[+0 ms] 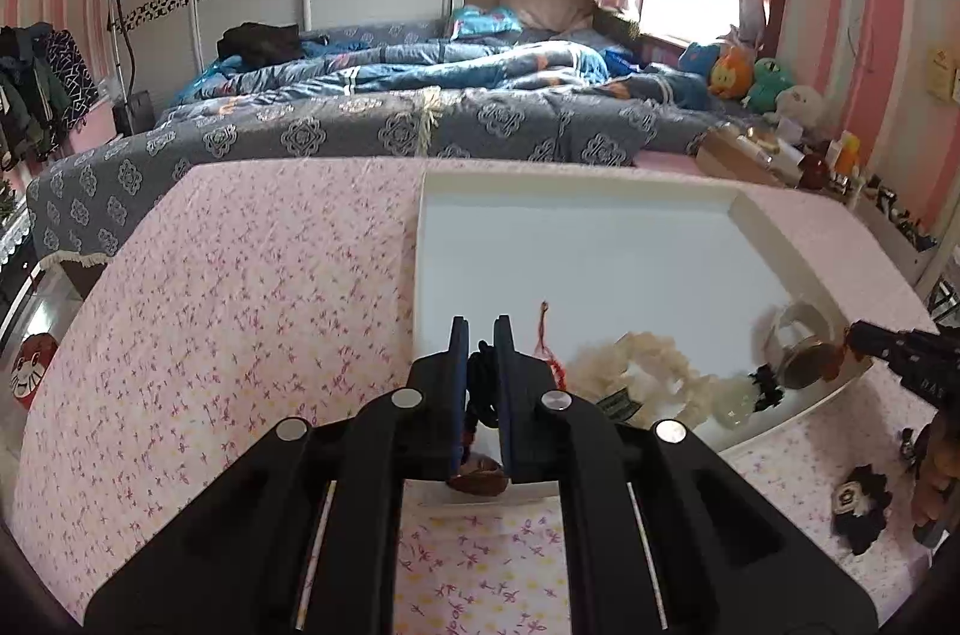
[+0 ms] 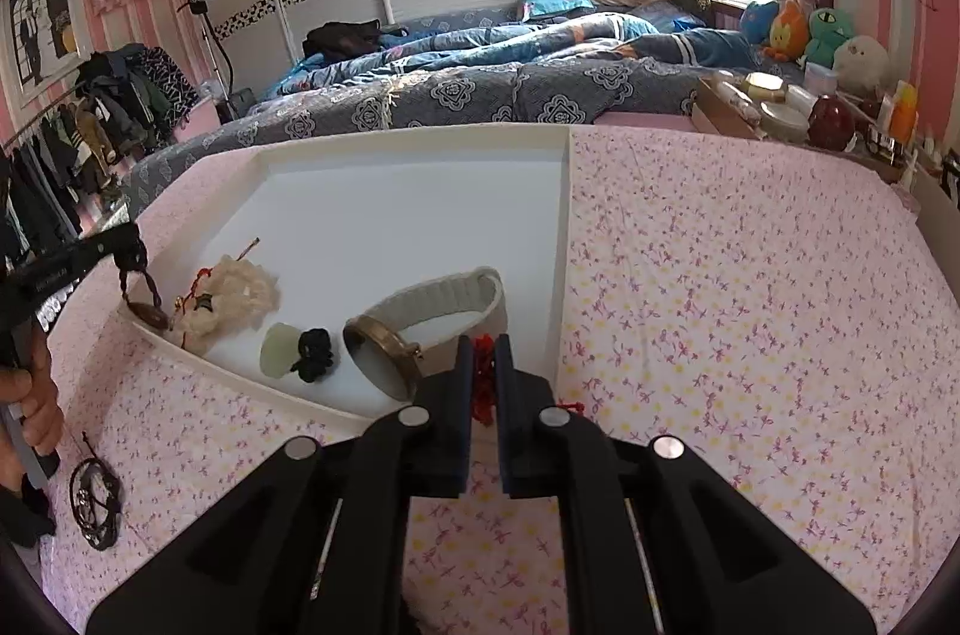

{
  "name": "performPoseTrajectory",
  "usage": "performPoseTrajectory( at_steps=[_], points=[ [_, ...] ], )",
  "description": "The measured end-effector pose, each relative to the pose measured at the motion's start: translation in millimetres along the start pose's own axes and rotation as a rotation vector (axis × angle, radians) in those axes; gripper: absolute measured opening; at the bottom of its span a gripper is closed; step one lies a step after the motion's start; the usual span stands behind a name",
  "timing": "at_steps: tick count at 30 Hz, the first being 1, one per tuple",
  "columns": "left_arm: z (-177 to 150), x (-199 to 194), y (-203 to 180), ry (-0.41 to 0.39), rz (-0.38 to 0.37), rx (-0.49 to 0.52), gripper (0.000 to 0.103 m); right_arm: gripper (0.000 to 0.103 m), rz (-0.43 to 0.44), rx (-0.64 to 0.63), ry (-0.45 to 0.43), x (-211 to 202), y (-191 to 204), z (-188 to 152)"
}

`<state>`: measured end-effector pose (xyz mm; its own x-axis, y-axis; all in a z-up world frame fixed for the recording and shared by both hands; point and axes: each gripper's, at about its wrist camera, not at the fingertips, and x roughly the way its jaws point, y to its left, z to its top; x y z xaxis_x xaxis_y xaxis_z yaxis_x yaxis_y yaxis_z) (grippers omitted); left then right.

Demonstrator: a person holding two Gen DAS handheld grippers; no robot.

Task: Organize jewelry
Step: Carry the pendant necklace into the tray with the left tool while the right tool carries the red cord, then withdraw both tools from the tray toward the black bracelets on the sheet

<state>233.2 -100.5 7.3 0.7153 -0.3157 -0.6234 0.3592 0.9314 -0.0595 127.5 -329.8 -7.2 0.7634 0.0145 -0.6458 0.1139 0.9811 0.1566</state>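
Pink flowered cloth (image 2: 750, 287) covers the table, with a white tray (image 2: 564, 215) on it. Left gripper (image 1: 480, 335) has its jaws nearly closed on a black cord (image 1: 482, 383) whose brown pendant (image 2: 150, 314) hangs at the tray's near rim. Right gripper (image 2: 483, 353) pinches a red cord (image 2: 483, 377) (nearly closed too) beside a watch (image 2: 420, 317) in the tray.
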Motion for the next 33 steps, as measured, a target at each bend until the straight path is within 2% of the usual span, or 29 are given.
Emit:
performPoseTrajectory(
  at_steps=[5, 13, 14, 15, 16, 17, 19, 24, 29, 31, 33],
  points=[
    [-6.8, 18.5, 5.1, 0.06, 0.007, -0.004, 0.006, 0.006, -0.015, 0.0, 0.017, 6.9, -0.7, -3.1],
    [-12.0, 32.9, 6.4, 0.09, -0.029, -0.005, 0.007, 0.009, -0.035, -0.021, 0.02, 10.9, 7.5, -6.2],
    [-11.5, 31.2, 8.5, 0.085, -0.037, -0.016, 0.007, 0.012, -0.036, -0.014, 0.008, 7.7, 7.1, -5.9],
    [-10.5, 29.4, 10.2, 0.078, -0.046, -0.026, 0.009, 0.016, -0.033, -0.008, -0.001, 5.3, 6.2, -6.3],
    [-8.3, 25.0, 13.6, 0.067, -0.064, -0.047, 0.021, 0.032, -0.02, 0.004, -0.017, 0.5, 4.7, -6.3],
    [-7.2, 21.2, 16.0, 0.053, -0.076, -0.063, 0.041, 0.037, 0.003, 0.015, -0.026, -2.9, 3.7, -6.5],
    [-4.7, 12.5, 20.4, 0.016, -0.086, -0.092, 0.057, 0.041, 0.005, 0.024, -0.039, -7.6, 3.1, -7.3],
    [-1.9, 1.4, 20.5, -0.017, -0.057, -0.091, 0.057, 0.042, -0.019, 0.048, -0.082, -19.4, -3.5, -7.1],
    [4.1, -22.1, 26.9, -0.061, 0.042, -0.068, 0.058, 0.043, -0.035, 0.064, -0.142, -52.4, -17.5, 2.4],
    [7.2, -28.3, 28.7, -0.078, 0.033, -0.07, 0.06, 0.043, -0.04, 0.057, -0.152, -64.4, -19.3, 8.1],
    [7.4, -28.2, 32.6, -0.045, 0.041, -0.075, 0.06, 0.043, -0.047, 0.039, -0.158, -73.0, -17.2, 13.0]
  ],
)
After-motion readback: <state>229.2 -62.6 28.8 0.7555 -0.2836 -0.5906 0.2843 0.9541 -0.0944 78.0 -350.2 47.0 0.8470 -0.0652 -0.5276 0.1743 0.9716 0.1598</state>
